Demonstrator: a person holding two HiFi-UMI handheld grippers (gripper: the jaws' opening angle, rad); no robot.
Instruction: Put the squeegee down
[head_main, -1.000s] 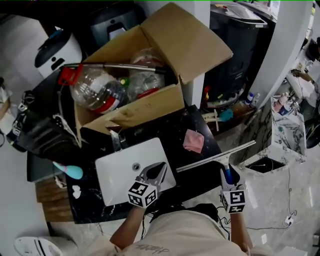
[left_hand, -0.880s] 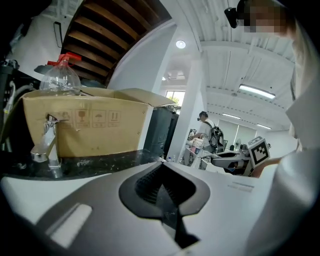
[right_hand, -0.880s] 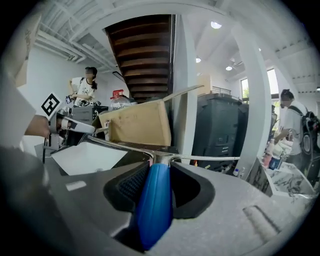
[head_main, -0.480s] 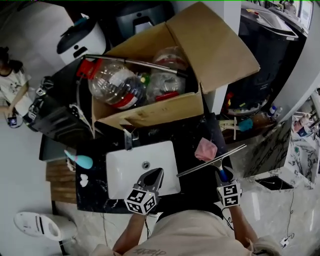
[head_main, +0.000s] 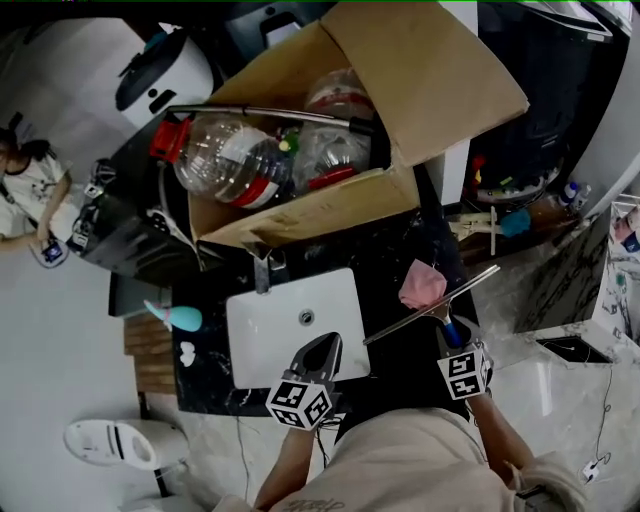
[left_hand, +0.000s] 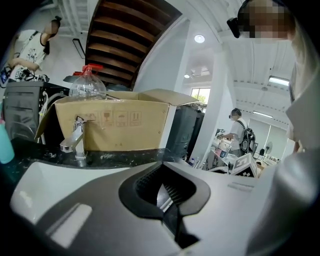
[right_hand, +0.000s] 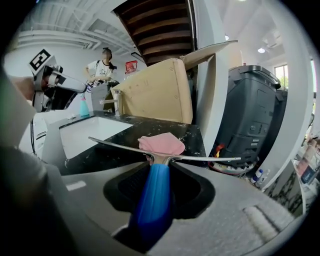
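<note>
The squeegee (head_main: 430, 308) has a long metal blade and a blue handle (right_hand: 155, 197). My right gripper (head_main: 452, 335) is shut on that handle and holds the blade level above the black marble counter (head_main: 375, 255), just in front of a pink cloth (head_main: 422, 285). In the right gripper view the blade (right_hand: 165, 155) spans the frame with the pink cloth (right_hand: 161, 144) behind it. My left gripper (head_main: 322, 357) hovers over the front edge of the white sink (head_main: 290, 330), shut with nothing between its jaws.
A large open cardboard box (head_main: 330, 130) with plastic bottles stands behind the sink, next to the chrome faucet (head_main: 262, 270). A teal bottle (head_main: 175, 317) lies at the counter's left. A black printer (right_hand: 250, 120) stands right of the counter. A person (head_main: 30, 205) stands at far left.
The head view has shifted, so the counter and sink sit further right and lower in frame. Both grippers keep their places over sink and counter; the squeegee stays held.
</note>
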